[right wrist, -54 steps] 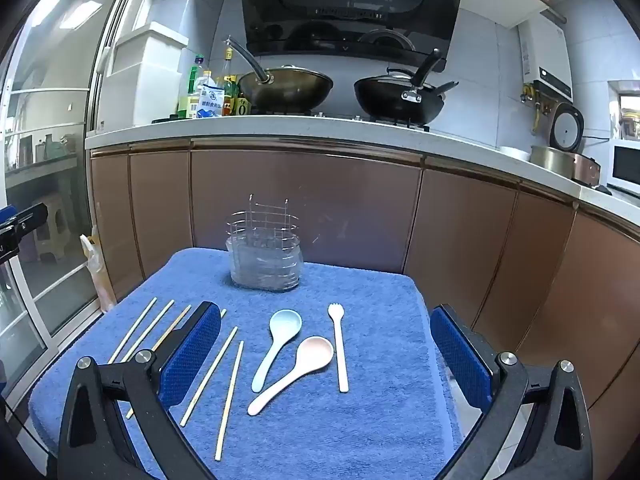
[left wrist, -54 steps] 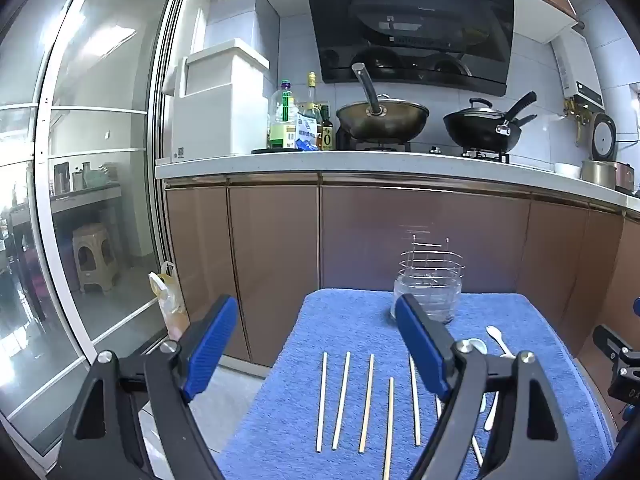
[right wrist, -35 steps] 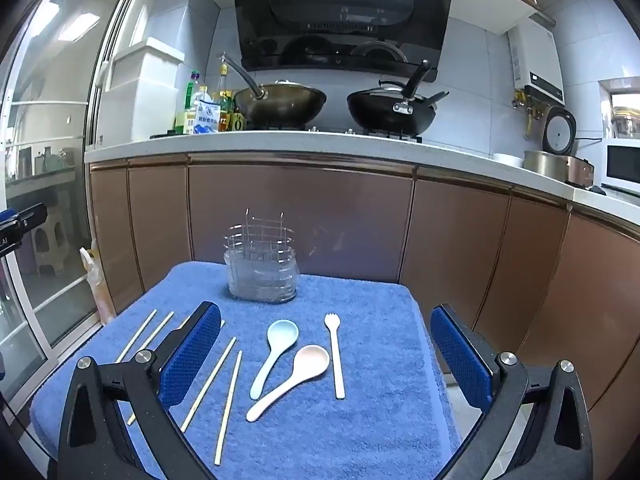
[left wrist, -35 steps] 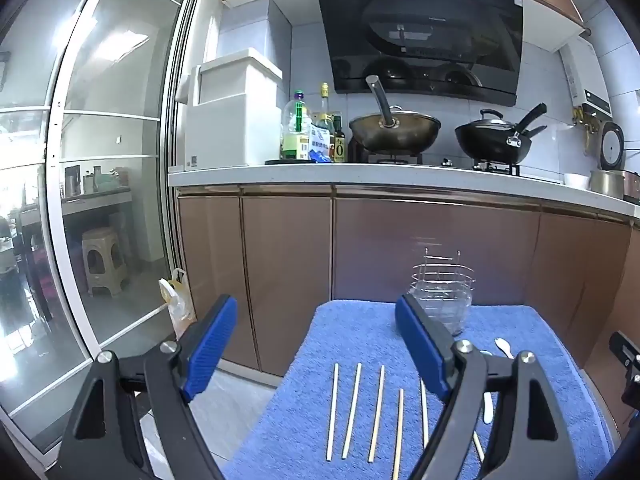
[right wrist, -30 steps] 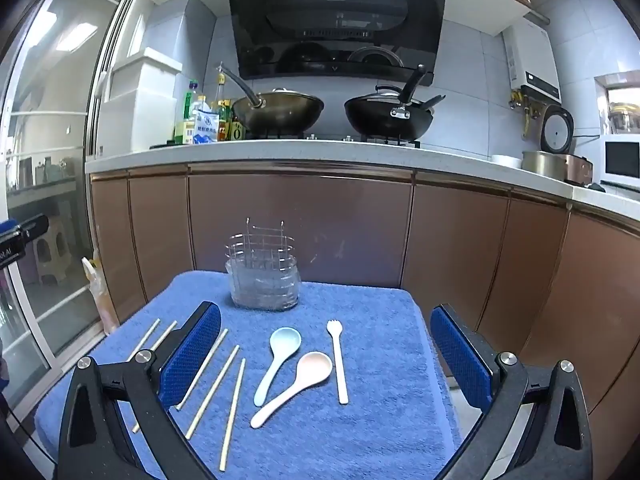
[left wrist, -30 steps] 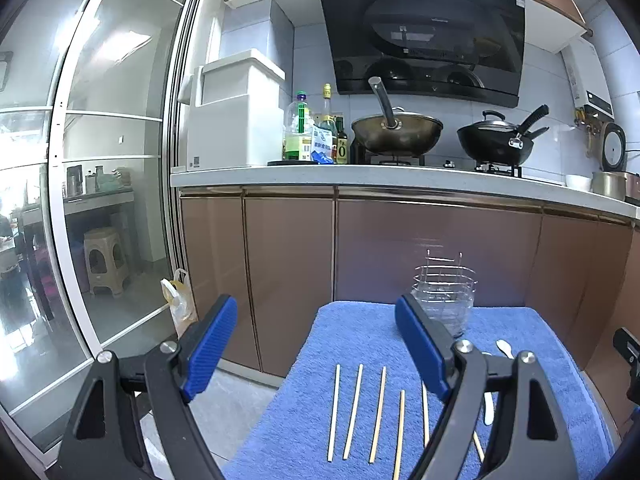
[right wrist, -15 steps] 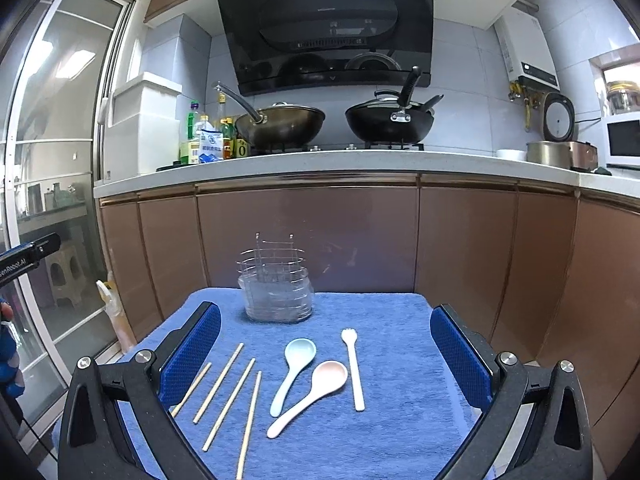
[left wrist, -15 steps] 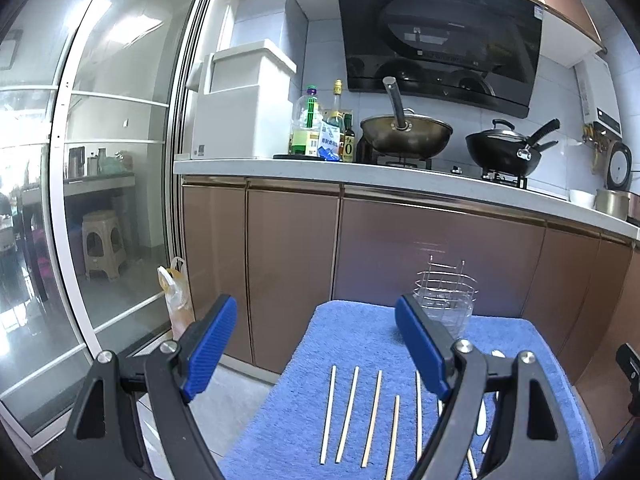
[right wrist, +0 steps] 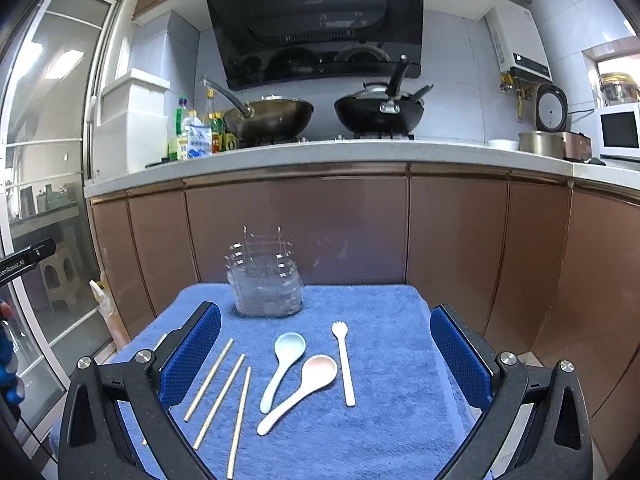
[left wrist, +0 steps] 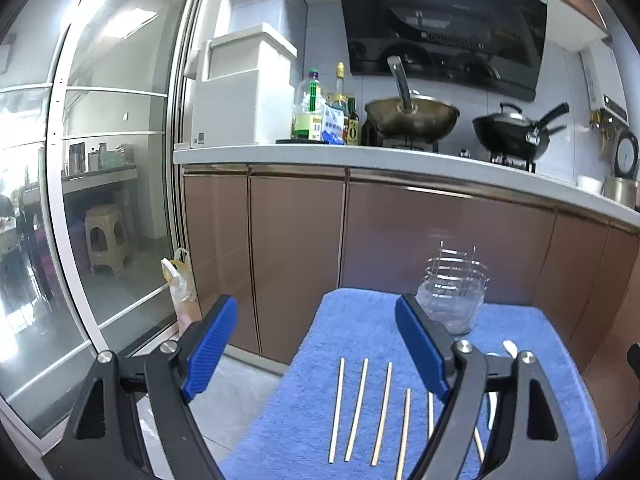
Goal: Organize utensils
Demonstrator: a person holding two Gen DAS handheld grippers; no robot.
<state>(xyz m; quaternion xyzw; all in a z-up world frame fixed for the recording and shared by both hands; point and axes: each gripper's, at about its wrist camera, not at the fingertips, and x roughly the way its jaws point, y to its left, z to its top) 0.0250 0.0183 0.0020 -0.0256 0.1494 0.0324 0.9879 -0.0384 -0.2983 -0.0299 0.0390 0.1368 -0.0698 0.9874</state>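
Observation:
A blue towel [right wrist: 384,312] covers a small table. On it lie several wooden chopsticks [right wrist: 219,400] [left wrist: 360,408], a light blue spoon [right wrist: 282,368], a pink spoon [right wrist: 304,384] and a white fork [right wrist: 344,364]. A clear utensil holder with a wire rack [right wrist: 266,280] [left wrist: 454,292] stands at the towel's far edge. My right gripper [right wrist: 326,356] hangs open above the spoons, nothing between its blue pads. My left gripper [left wrist: 316,348] is open too, over the towel's left edge and the floor, nothing held.
Brown cabinets [right wrist: 360,224] under a white counter [right wrist: 320,156] stand just behind the table. Two woks [right wrist: 272,118] and bottles [left wrist: 316,108] sit on the counter. A glass sliding door [left wrist: 80,200] is on the left, a plastic bag [left wrist: 178,284] on the floor beside it.
Both grippers have pulled back and risen a little, so the table and utensils look lower and farther. Both stay open. Nothing on the towel has moved.

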